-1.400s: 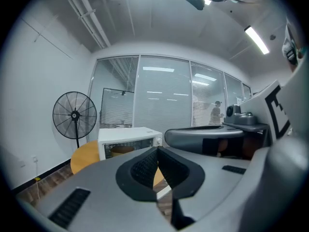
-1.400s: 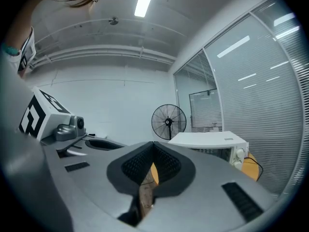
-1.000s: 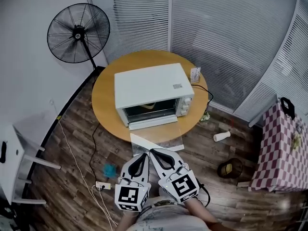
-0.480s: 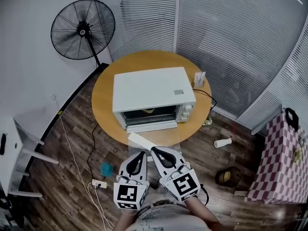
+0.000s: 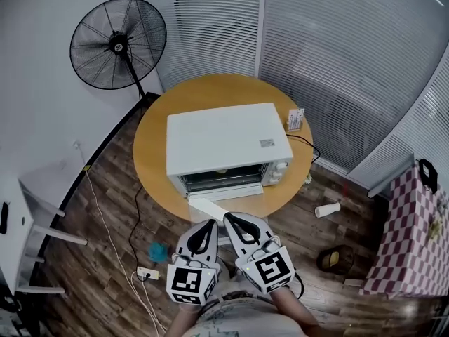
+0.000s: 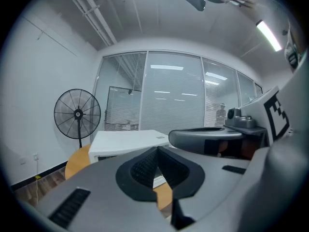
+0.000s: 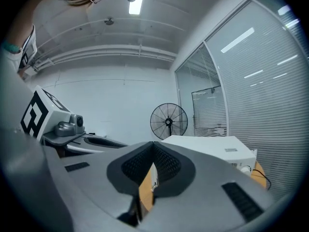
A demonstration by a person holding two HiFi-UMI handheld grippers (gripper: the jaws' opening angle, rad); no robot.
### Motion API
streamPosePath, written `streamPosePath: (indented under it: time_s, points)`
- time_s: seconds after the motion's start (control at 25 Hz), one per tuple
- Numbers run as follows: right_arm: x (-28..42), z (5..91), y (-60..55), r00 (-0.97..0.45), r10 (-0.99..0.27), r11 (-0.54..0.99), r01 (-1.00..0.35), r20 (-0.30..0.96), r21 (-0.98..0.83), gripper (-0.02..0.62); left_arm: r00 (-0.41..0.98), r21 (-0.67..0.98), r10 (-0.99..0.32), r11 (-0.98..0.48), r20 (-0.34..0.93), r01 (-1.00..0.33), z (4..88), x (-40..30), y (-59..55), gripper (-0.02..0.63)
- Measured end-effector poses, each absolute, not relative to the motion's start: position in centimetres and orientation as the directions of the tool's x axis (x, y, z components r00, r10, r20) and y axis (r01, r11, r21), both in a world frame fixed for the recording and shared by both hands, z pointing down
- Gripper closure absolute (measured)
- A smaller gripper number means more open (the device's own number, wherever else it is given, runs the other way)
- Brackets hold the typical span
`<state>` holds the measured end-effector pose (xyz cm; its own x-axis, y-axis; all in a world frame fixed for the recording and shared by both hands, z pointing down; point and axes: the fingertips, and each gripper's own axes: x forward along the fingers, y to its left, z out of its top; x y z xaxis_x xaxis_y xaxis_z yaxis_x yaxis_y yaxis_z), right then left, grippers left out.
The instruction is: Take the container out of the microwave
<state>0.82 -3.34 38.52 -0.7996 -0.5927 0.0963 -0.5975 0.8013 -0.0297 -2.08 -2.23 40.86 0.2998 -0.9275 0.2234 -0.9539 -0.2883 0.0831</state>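
A white microwave (image 5: 224, 142) stands on a round wooden table (image 5: 151, 149), its glass door (image 5: 221, 206) folded down toward me. Inside the dark cavity only a faint yellowish bit of the container (image 5: 222, 170) shows. My left gripper (image 5: 208, 224) and right gripper (image 5: 231, 219) hover side by side just short of the door, both shut and empty. In the left gripper view the left gripper (image 6: 157, 150) points at the microwave (image 6: 128, 141). The right gripper (image 7: 153, 145) has the microwave (image 7: 212, 146) ahead to its right.
A black standing fan (image 5: 118, 44) is behind the table at the left. On the wooden floor lie a power strip (image 5: 149, 273), a tipped white cup (image 5: 327, 209) and a small bin (image 5: 333, 258). A checked-cloth table (image 5: 410, 237) stands right, a white desk (image 5: 21, 216) left.
Both grippers have advanced toward the table, so the microwave and its open door now lie closer to their tips. The jaws stayed shut.
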Motion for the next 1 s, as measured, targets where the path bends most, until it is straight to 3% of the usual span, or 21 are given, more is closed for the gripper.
streamPosePath:
  time_s: [1.0]
  points:
    - [-4.5, 39.8, -13.1, -0.67, -0.733, 0.675, -0.738, 0.12, 0.006, 0.603, 0.485, 0.103, -0.856, -0.474, 0.179, -0.874, 41.1, -7.4, -12.5, 0.592]
